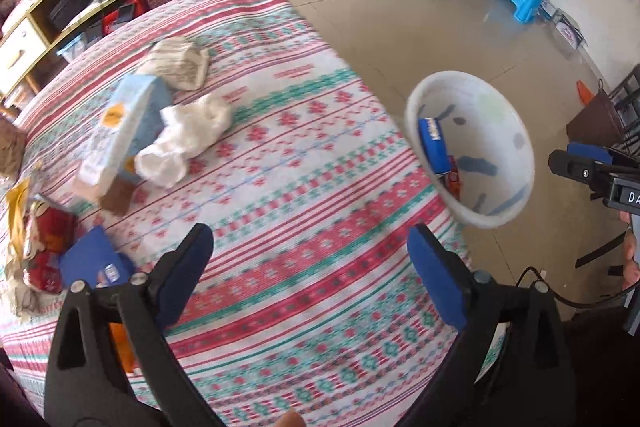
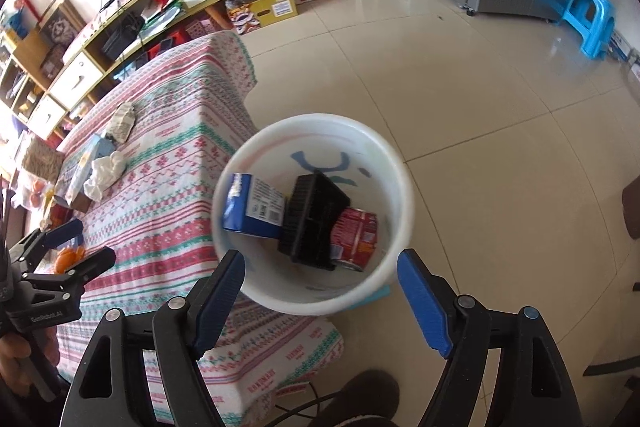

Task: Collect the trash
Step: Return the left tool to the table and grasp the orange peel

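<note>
Bucket (image 2: 394, 163) beside table (image 1: 304, 187) (floor-standing).

Both tongs, left (image 1: 310, 263) and right (image 2: 320, 277), point steeply down, jaws apart, apparently holding nothing.

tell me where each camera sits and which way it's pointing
Left wrist: on the left gripper, angled down over the table with its paper wad and carton; its own open fingers show, plus the right gripper at the edge.
Right wrist: on the right gripper, looking down into the bucket; open fingers, a slipper and the left gripper show.
Shared: table, bucket, blue box, stool.
</note>
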